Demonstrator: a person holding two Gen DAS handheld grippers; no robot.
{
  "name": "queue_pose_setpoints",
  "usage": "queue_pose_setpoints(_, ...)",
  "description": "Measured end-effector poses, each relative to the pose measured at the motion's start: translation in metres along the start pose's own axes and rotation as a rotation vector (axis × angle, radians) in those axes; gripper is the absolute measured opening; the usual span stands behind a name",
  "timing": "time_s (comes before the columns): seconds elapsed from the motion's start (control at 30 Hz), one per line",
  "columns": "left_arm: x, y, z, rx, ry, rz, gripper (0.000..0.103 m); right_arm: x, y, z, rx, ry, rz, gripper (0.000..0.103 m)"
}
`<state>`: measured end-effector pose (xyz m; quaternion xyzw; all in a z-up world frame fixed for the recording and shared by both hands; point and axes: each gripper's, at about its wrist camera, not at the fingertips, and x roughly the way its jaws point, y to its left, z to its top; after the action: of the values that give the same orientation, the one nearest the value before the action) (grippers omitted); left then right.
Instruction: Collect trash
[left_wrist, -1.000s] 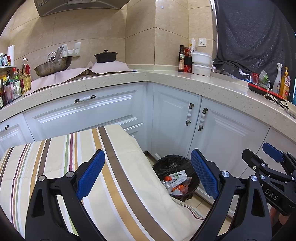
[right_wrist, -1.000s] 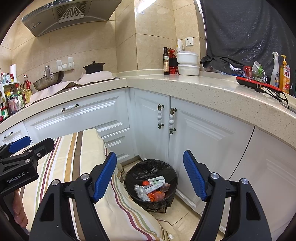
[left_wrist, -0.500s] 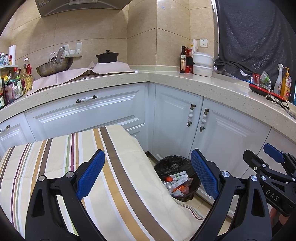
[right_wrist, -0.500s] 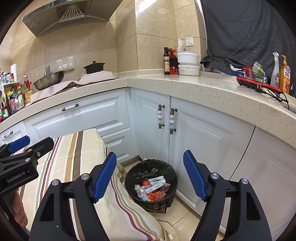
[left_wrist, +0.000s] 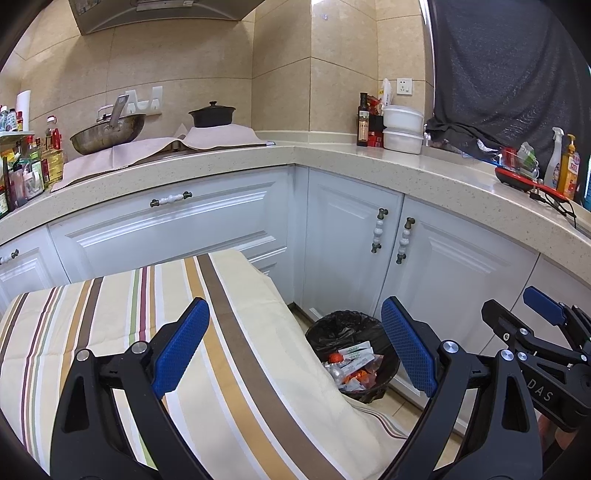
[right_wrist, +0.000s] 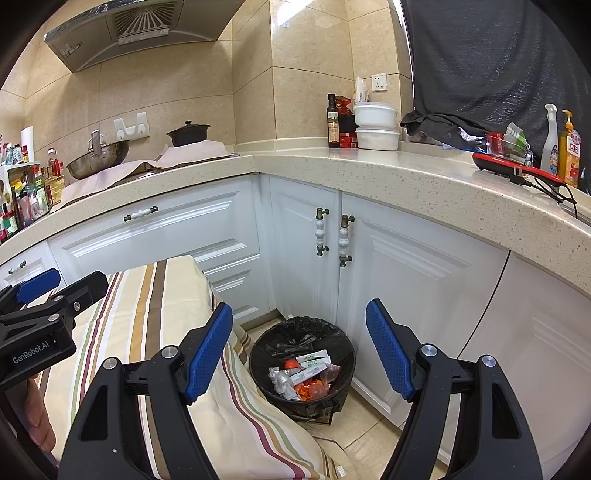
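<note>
Along the back of the kitchen, an L-shaped speckled worktop (left_wrist: 369, 162) is seen above white cabinets (left_wrist: 207, 229), with beige wall tiles behind. A dark cloth (right_wrist: 491, 66) is hung at the upper right. A range hood (right_wrist: 122, 33) is mounted at the upper left. In the foreground, a table is covered by a striped tablecloth (left_wrist: 110, 317), whose edge is draped down towards the floor.

On the floor in the cabinet corner, just beside the draped cloth, a round bin (right_wrist: 303, 365) lined with a black bag is noted. The trash (right_wrist: 303, 380) is lying inside it: white sachets, crumpled foil, orange and red scraps.

On the worktop, a steel wok (left_wrist: 107, 133) and a black lidded pot (left_wrist: 212, 116) are set on a pale cloth at the left. Two stacked white containers (right_wrist: 376, 125) and a dark bottle (right_wrist: 333, 122) are placed in the corner. A red appliance (right_wrist: 517, 168), a spray bottle (right_wrist: 550, 140) and a yellow pump bottle (right_wrist: 569, 151) are seen at the right.

Left tongs (left_wrist: 295, 354): held above the table edge, blue pads wide apart, nothing between them. Right tongs (right_wrist: 299, 358): held above the bin, pads likewise wide apart, nothing gripped. Each tool is visible at the edge of the other's view.
</note>
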<state>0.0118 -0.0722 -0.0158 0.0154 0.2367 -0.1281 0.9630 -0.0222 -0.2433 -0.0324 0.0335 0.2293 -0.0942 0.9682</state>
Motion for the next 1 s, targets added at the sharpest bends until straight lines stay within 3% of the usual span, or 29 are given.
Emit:
queue_pose_setpoints(0.33,-0.0009,-0.0042,0.0007,0.010,-0.017,0.021,0.093,-0.0001,0.0007,-0.0006,0.001,0.003,0.002,0.073)
queue_pose_setpoints(0.4,-0.0007,-0.0041,0.0007,0.004,-0.017,0.015,0.098,-0.0003,0.0007,-0.0016,0.001,0.003,0.002,0.073)
queue_pose_setpoints(0.77,-0.0006,-0.0074,0.0022,-0.013,-0.022,-0.021,0.098,-0.0006,-0.0022,-0.0034,0.005,0.000,-0.001,0.073)
queue_pose_setpoints(1.0,0.0041,-0.0033,0.0037,-0.008,-0.013,0.015,0.098,0.0000,-0.0019,-0.0027,0.001,0.002,0.003,0.073)
